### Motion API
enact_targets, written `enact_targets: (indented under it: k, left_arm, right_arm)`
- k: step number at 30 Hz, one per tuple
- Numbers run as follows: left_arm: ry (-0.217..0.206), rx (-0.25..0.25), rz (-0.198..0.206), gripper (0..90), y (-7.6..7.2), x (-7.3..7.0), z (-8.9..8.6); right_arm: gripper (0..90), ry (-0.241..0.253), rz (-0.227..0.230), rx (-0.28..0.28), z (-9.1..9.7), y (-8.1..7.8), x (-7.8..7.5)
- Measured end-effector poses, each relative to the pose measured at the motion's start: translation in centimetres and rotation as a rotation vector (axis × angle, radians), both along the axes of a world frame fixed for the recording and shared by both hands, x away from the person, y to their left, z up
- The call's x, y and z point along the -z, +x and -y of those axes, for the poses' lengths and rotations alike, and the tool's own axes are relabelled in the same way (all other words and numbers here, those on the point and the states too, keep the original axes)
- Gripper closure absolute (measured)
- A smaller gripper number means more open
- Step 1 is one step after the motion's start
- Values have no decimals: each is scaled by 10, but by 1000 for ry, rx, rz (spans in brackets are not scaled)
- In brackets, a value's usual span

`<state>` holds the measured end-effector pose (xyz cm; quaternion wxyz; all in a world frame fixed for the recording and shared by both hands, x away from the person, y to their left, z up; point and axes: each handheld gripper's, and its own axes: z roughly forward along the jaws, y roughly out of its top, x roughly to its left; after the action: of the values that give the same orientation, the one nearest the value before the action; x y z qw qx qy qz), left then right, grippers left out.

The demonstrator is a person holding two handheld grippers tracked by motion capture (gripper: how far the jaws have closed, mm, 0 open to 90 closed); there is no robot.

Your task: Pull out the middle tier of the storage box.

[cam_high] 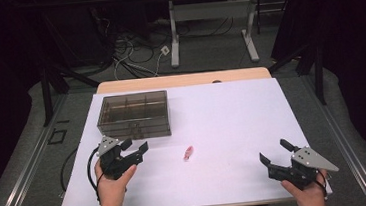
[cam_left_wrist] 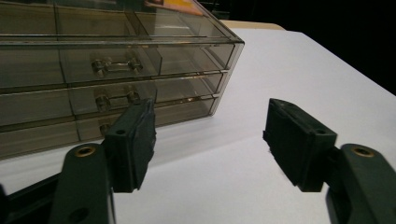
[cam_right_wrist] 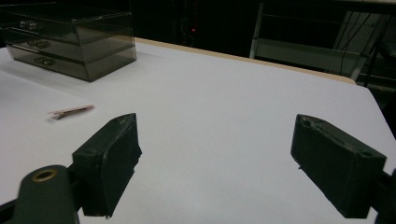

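My left gripper [cam_high: 136, 148] faces the drawer box [cam_high: 135, 115].
Both grippers spread, empty; right gripper [cam_high: 274, 155] near the surface's front right corner.

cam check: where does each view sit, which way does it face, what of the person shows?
High view: above the person's side, looking forward and down; both hands, left gripper, right gripper.
Left gripper view: rides that gripper, faces the drawer box; own jaws, apart and empty.
Right gripper view: rides that gripper, faces across the table; own jaws, open.
High and right gripper views share box and pink clip.
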<state>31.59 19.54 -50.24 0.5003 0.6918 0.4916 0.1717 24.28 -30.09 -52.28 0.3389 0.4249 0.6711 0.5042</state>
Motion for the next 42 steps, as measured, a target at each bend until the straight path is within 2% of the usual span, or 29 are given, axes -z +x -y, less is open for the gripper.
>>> enact_targets:
  k: [5,10,14,15,16,18,20,22,26,30,32,35,38,39,40,42]
  left_arm:
    - [-9,-15,-27,342,8,0,0]
    - [-34,-53,-95,365,15,-2,0]
    - [-16,-71,-86,391,20,-3,0]
    - [-14,-71,-95,392,22,-3,0]
    - [-29,-80,-116,400,24,-4,1]
    - [-41,-93,-131,409,25,-4,1]
    - [-48,-108,-181,415,29,-4,0]
    - [-81,-123,-220,425,32,-4,0]
    - [-114,-136,-242,457,36,-2,-1]
    - [-126,-152,-269,457,41,0,0]
    - [-127,-157,-281,468,42,0,0]
    - [-120,-191,-301,478,47,2,1]
    - [-137,-210,-317,495,50,3,1]
    - [-155,-224,-335,500,52,4,-1]
    - [-155,-224,-335,503,52,4,-1]
    - [-180,-245,-350,503,56,5,-3]
  right_arm:
    - [148,-7,-5,-7,0,1,2]
    - [149,-6,-2,3,0,1,2]
    - [149,2,-6,4,1,2,3]
    - [149,1,-6,4,1,2,3]
    - [148,4,-7,6,2,2,3]
    - [148,8,-11,5,2,3,4]
    - [149,5,-17,8,2,2,4]
    - [149,8,-15,4,2,3,4]
    - [149,10,-16,11,2,3,4]
    - [148,18,-18,11,3,3,5]
    - [148,25,-21,12,3,4,5]
    - [149,30,-26,15,4,4,5]
    - [148,38,-24,19,5,4,6]
    - [148,42,-20,17,5,5,6]
    - [148,41,-22,16,5,4,6]
    - [148,44,-27,16,5,4,6]
